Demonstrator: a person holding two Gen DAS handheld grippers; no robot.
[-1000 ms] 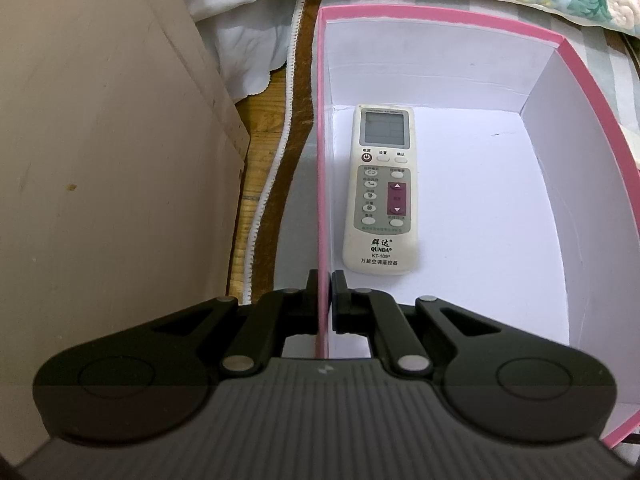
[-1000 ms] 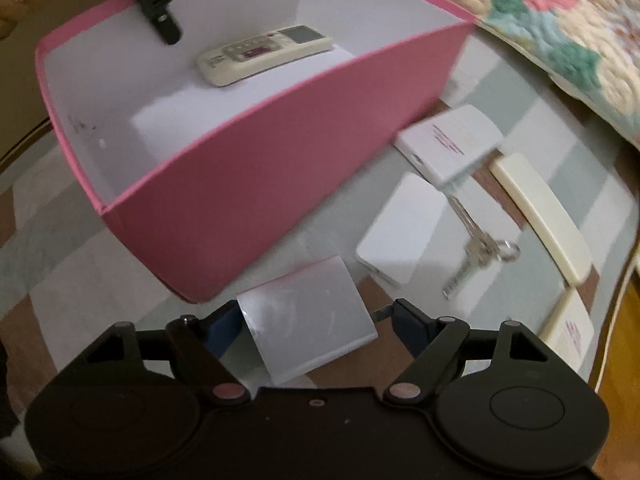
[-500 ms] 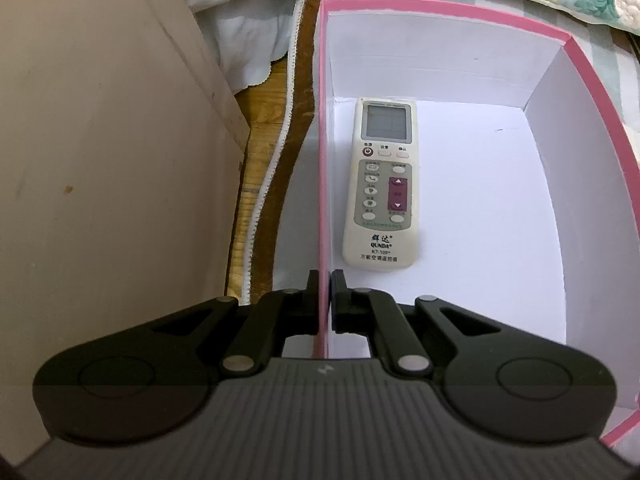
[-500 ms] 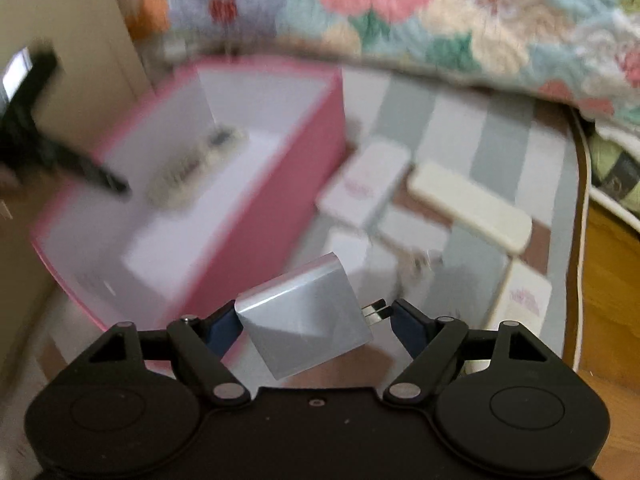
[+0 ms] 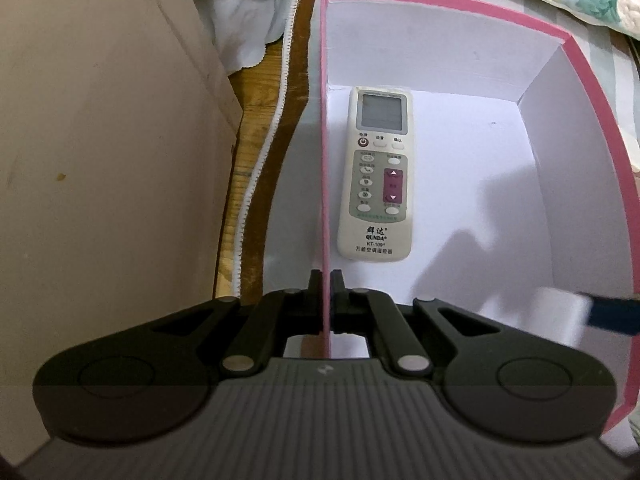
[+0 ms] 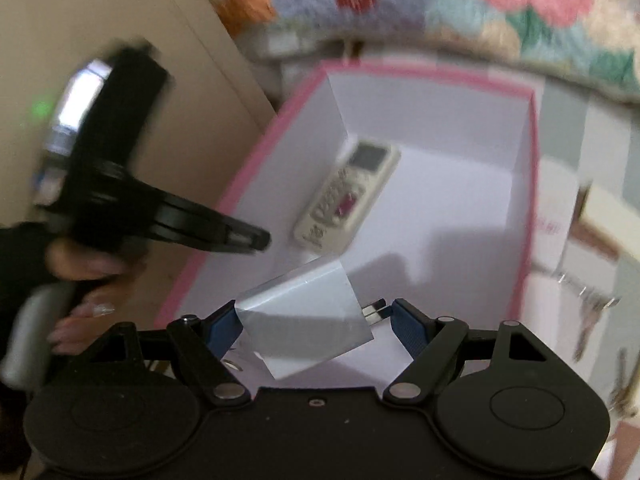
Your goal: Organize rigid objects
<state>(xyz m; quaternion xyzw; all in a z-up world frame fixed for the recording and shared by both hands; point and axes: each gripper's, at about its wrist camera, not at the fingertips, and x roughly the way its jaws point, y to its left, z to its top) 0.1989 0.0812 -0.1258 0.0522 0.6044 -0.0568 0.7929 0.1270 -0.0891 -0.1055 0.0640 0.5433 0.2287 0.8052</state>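
The left claw (image 5: pixel 327 294) is pinched shut on the side wall of the pink cardboard box (image 5: pixel 560 36) holding a white remote control (image 5: pixel 376 176), while the right claw (image 6: pixel 308 316) clamps a white plug-in charger block (image 6: pixel 304 316) above the box's open top.

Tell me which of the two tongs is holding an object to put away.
The right tongs, carrying the white plug-in charger over the pink box. The left tongs only pinch the box's wall.

Dim, warm indoor light; soft shadows inside pink-rimmed white cardboard box (image 5: pixel 568 128); right wrist view motion-blurred; fisheye-bent edges.
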